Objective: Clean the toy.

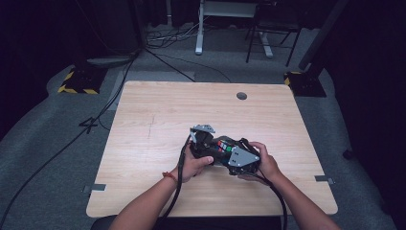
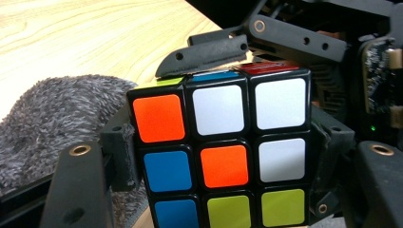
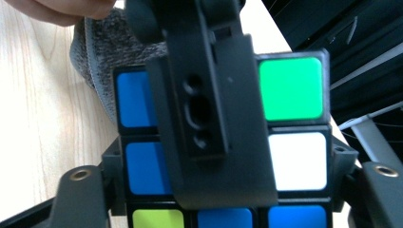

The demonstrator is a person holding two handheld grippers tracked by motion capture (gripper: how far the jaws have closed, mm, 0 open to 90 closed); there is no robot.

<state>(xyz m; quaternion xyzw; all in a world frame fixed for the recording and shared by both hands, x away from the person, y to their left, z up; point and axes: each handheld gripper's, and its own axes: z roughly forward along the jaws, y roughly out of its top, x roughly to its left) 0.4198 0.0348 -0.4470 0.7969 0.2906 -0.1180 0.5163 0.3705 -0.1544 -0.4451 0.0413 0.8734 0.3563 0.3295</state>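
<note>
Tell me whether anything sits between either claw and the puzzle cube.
Nothing visible does. The left claw has its jaws against the cube's sides, and the right claw grips the same cube, its view crossed by the other claw's jaw.

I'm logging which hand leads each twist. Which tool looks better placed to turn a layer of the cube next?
Probably the right tool: its jaws pinch the Rubik's cube from the sides. The left tool brackets the whole cube squarely, suiting it to steady the cube. Both are gripping, so this is tentative.
</note>
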